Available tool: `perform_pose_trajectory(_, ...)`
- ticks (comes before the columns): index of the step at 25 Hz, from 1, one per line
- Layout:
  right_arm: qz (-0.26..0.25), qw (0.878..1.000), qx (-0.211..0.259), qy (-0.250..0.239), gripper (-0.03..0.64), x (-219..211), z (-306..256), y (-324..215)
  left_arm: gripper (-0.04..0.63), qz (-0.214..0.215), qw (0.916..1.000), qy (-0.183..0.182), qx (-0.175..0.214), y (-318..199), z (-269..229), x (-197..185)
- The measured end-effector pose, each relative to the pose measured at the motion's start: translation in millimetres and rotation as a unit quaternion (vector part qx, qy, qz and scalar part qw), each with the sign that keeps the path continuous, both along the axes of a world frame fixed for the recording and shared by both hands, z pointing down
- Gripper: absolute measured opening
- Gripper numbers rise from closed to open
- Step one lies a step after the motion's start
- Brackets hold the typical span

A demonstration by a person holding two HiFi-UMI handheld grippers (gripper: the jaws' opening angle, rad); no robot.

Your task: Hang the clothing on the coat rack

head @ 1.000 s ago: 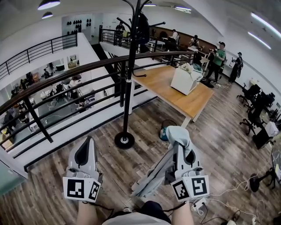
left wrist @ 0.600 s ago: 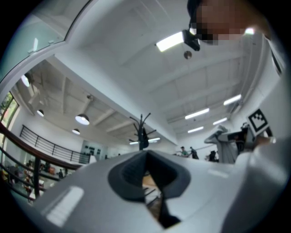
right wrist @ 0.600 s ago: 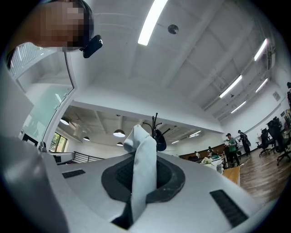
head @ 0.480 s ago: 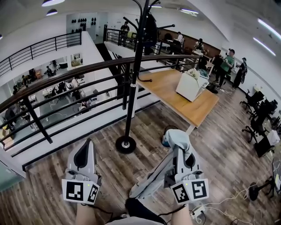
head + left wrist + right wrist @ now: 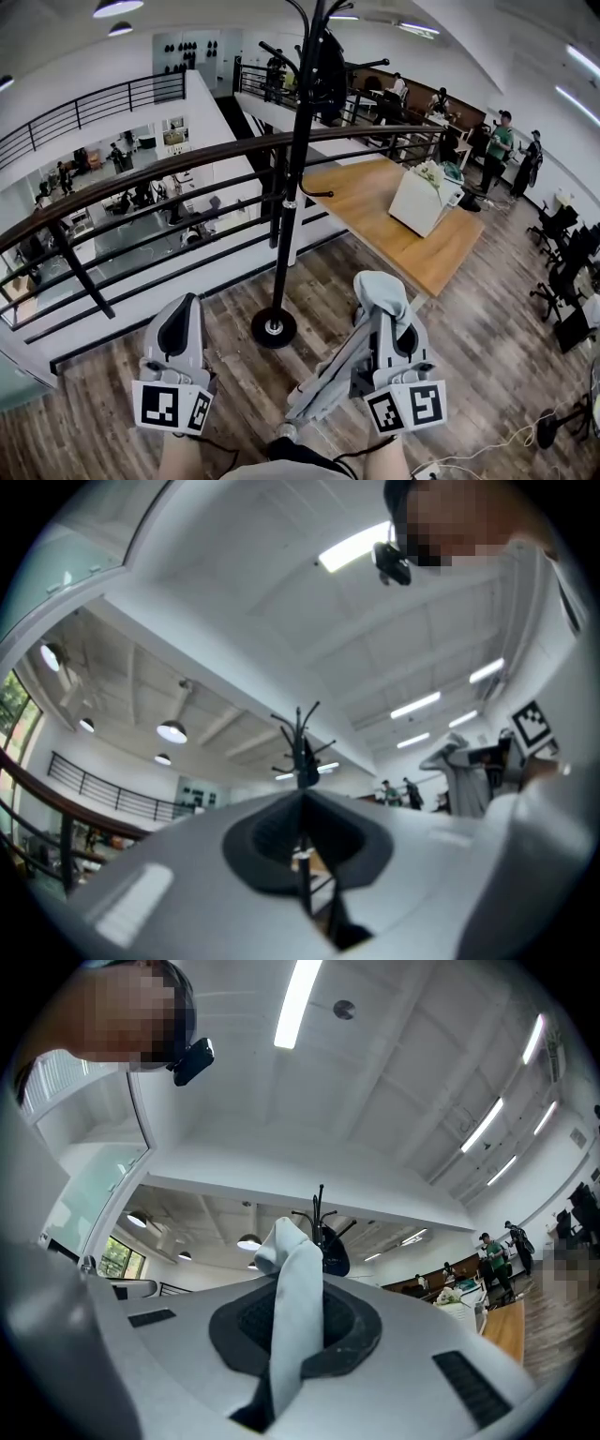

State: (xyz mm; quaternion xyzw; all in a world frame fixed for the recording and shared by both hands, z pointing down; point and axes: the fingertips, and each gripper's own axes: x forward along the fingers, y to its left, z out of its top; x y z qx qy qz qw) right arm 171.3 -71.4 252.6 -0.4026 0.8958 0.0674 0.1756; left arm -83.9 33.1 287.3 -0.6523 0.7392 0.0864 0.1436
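The black coat rack [image 5: 297, 187] stands on a round base [image 5: 274, 328] just ahead, between my two grippers, with a dark garment [image 5: 330, 66] hung near its top. My right gripper [image 5: 379, 305] is shut on a pale grey-blue piece of clothing [image 5: 377, 289]. The cloth bunches over the tip and trails down to the left [image 5: 323, 384]. In the right gripper view the cloth [image 5: 295, 1316] runs up between the jaws, with the rack top [image 5: 322, 1206] behind it. My left gripper [image 5: 180, 323] is shut and holds nothing; the left gripper view shows the rack [image 5: 302, 728] beyond its tip [image 5: 302, 803].
A dark railing [image 5: 169, 155] runs across behind the rack, with a lower floor beyond it. To the right stands a wooden table [image 5: 375, 192] bearing a white box [image 5: 417, 202]. People [image 5: 497, 145] stand at the back right, near office chairs [image 5: 562, 244].
The view has shifted: the rack base sits lower and nearer, and the table and people have slid right. Both grippers keep their pose, the right still shut on the clothing.
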Motion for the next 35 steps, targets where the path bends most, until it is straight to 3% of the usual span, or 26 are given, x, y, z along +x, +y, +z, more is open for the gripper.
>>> perform_pose_trajectory(10, -0.02, 1.0, 0.02, -0.004, 0.006, -3, -18, -69, 0.009, 0.01, 0.9997, -0.021, 0.011, -80, -19, 13)
perform_pose_trajectory(18, -0.033, 0.999, 0.027, 0.002, 0.006, -3, -24, -104, 0.009, 0.003, 0.9995, -0.027, 0.018, -111, -21, 17)
perform_pose_trajectory(23, -0.035, 0.999, 0.025, 0.005, 0.006, -8, -26, -120, 0.009, -0.004, 0.9997, -0.018, 0.013, -124, -16, 8)
perform_pose_trajectory(35, -0.008, 1.0, 0.018, 0.004, 0.006, -40, -27, -161, 0.009, 0.025, 0.9997, -0.006, -0.001, -176, -1, -33)
